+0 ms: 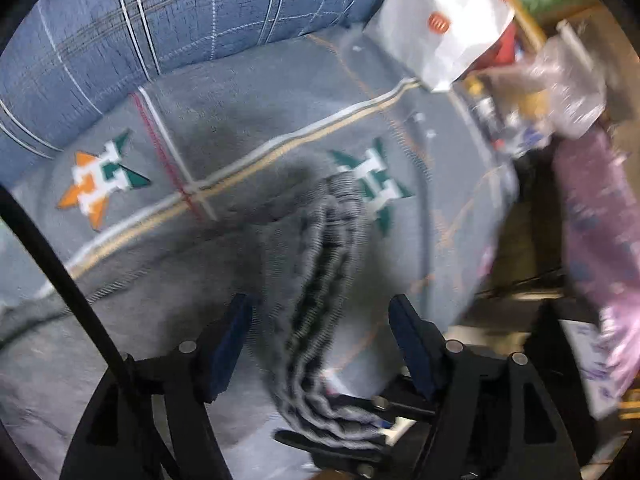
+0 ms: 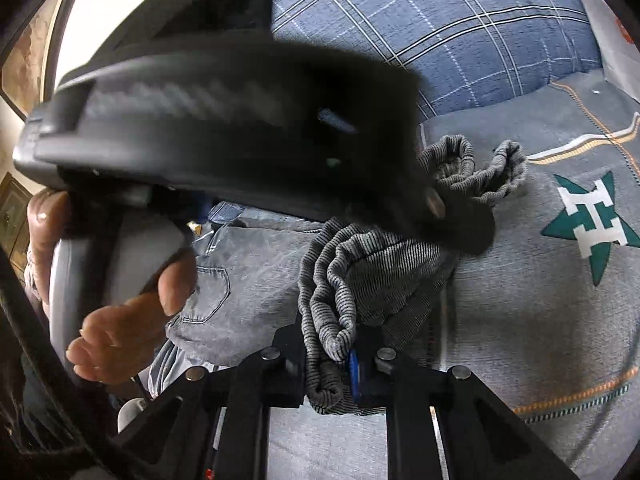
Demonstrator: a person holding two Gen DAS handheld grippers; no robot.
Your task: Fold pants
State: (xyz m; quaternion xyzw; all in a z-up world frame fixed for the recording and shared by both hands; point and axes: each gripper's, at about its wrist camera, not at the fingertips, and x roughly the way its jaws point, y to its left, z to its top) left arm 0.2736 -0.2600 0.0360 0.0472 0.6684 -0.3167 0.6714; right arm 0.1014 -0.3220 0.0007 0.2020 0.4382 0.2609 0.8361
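The grey ribbed pants (image 1: 320, 300) lie bunched on a grey-blue bedspread (image 1: 224, 128) with star emblems. In the left wrist view my left gripper (image 1: 320, 312) is open, its blue-padded fingers (image 1: 230, 340) on either side of the elastic waistband, which runs between them. In the right wrist view my right gripper (image 2: 332, 364) is shut on a bunched edge of the pants (image 2: 372, 276). The left gripper's black body (image 2: 240, 136), held by a hand (image 2: 120, 320), hovers over the pants there and hides part of them.
A blue plaid pillow (image 1: 160, 20) lies at the head of the bed. A white paper bag (image 1: 444, 28) stands at the bed's far corner. Clutter and a pink patterned cloth (image 1: 600, 240) sit off the bed's right edge. Blue jeans (image 2: 224, 264) lie beside the pants.
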